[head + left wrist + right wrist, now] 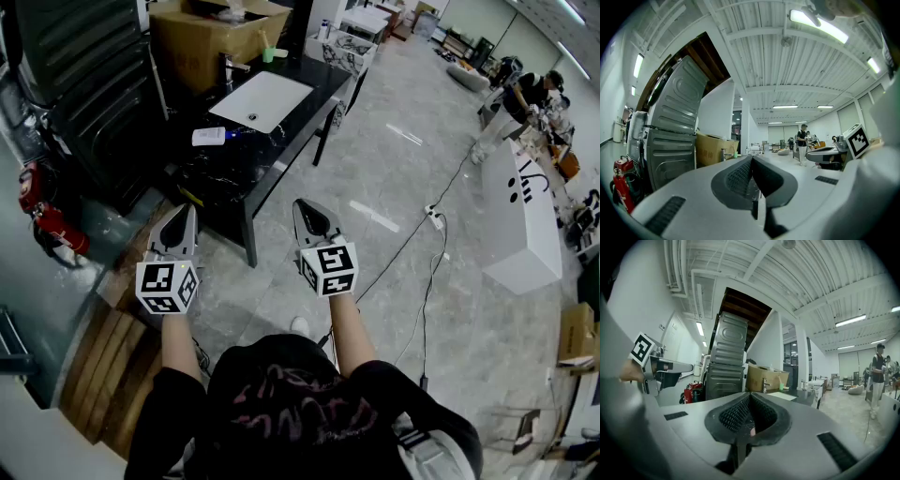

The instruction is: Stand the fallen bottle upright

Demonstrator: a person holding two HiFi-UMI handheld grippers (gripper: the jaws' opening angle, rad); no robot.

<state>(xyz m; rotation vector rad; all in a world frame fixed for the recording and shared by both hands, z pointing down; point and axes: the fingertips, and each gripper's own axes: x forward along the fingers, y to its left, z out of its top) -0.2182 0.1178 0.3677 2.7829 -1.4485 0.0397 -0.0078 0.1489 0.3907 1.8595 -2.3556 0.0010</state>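
left gripper [190,212], fallen bottle [210,137] well ahead

Bright, even light from ceiling strip lights [820,23]; gripper views bulge, corners black.

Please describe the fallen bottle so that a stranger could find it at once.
Find the black counter with the white sink set in it. The bottle lies on the counter beside the sink's near corner. Unlike the upright faucet behind the sink, it lies on its side, white with a blue cap toward the sink.
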